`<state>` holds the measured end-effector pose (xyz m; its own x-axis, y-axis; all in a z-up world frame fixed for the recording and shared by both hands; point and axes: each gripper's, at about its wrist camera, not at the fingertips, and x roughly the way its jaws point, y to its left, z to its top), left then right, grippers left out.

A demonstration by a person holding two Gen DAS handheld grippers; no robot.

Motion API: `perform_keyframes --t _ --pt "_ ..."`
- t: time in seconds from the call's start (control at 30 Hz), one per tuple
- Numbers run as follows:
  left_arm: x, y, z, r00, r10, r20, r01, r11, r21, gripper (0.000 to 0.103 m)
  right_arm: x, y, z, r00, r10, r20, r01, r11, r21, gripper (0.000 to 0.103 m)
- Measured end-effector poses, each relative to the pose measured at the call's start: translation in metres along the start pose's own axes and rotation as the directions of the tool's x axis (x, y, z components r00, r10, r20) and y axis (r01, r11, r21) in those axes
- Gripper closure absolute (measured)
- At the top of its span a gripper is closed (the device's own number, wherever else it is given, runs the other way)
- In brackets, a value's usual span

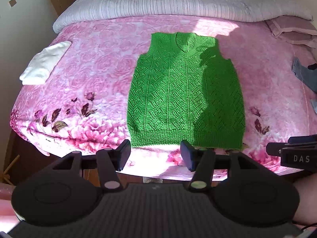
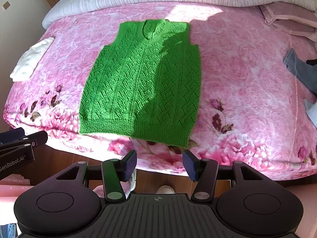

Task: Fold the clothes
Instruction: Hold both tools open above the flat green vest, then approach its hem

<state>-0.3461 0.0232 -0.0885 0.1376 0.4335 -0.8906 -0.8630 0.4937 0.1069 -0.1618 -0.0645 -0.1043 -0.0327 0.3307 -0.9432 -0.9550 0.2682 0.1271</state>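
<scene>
A green knitted sleeveless vest lies flat on the pink floral bedspread, neck away from me and hem toward the near bed edge. It also shows in the right wrist view. My left gripper is open and empty, just in front of the vest's hem near its left half. My right gripper is open and empty, a little short of the hem's right end, over the bed edge. Each gripper shows at the side of the other's view.
A folded white garment lies at the bed's left side. Denim clothing lies at the right edge. A pale striped quilt runs along the far side, with pink bedding at the far right. Wooden floor lies below the bed edge.
</scene>
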Motion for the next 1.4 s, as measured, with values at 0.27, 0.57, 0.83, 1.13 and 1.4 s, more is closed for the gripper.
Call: perform_keyframes --t 0.27,0.57,0.83,1.13,1.4 --pt "0.008 -0.003 0.007 1.0 -0.001 -0.015 0.002 1.0 0.015 0.051 0.004 -0.006 0.005 1.0 0.001 -0.01 -0.001 1.0 0.015 0.048" --pt "0.036 0.006 0.021 0.998 -0.013 -0.062 0.014 1.0 0.014 0.051 0.023 -0.014 0.017 0.999 -0.001 -0.043 0.003 0.998 0.057 0.048" --pt "0.085 0.018 0.057 0.992 -0.06 -0.114 0.067 0.996 0.056 0.051 0.053 -0.026 0.047 0.996 -0.038 -0.081 0.048 0.992 0.12 0.048" --pt "0.165 0.043 0.119 0.977 -0.095 -0.191 0.115 0.988 0.101 0.051 0.114 -0.034 0.107 0.983 -0.083 -0.166 0.114 0.975 0.189 0.048" --pt "0.242 0.051 0.141 0.953 -0.153 -0.261 0.187 0.976 0.108 0.051 0.178 -0.042 0.134 0.965 -0.095 -0.244 0.159 0.953 0.258 0.048"
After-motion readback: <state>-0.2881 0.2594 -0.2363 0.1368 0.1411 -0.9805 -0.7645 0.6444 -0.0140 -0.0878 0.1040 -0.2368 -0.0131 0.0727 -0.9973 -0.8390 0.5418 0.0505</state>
